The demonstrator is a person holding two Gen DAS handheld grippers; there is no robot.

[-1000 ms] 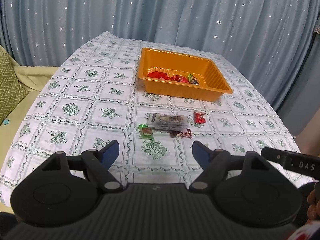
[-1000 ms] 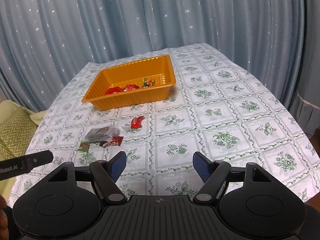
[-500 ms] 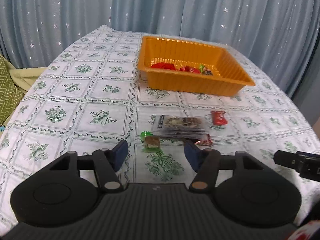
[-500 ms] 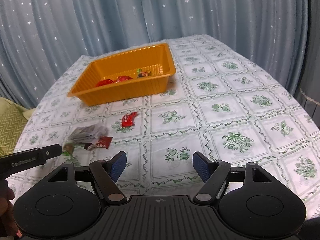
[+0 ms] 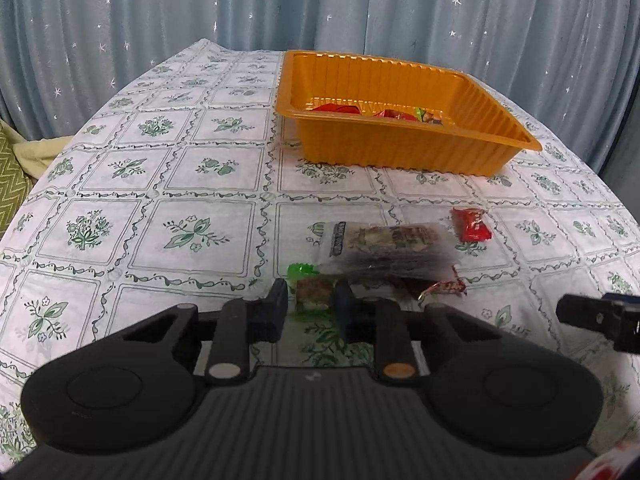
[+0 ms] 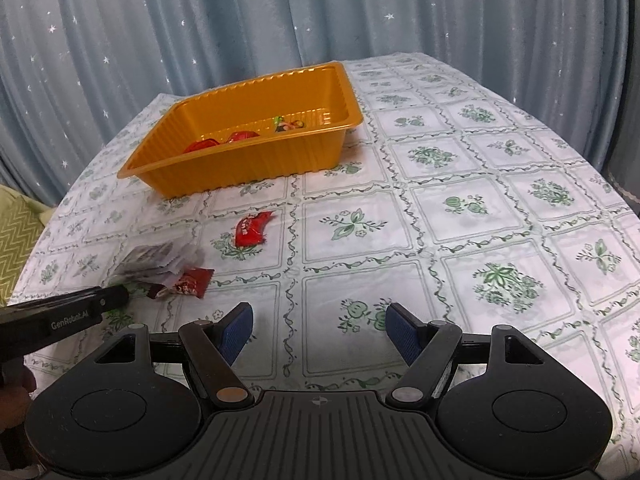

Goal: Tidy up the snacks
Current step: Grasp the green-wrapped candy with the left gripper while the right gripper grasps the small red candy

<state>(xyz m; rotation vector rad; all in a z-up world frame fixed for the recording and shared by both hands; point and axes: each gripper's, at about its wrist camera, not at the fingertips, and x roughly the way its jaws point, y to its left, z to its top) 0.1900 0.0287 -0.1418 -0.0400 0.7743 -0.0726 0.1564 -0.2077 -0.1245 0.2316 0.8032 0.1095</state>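
A counter (image 5: 208,148) fills the middle of the room, covered by a white cloth printed with green flower sprigs inside wavy-bordered squares (image 6: 480,216). Behind it hangs a blue-grey pleated curtain sprinkled with small white stars (image 5: 200,4), running the whole width of the wall and falling in soft vertical folds. Off the counter's left edge sits a green cushion with a pale zigzag pattern (image 5: 10,184), and just beside it lies a piece of plain pale yellow fabric (image 5: 36,152).

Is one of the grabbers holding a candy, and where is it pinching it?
Yes. The left hand-held gripper pinches the small green-wrapped candy across its brown middle. The right hand-held gripper is open, holding nothing.
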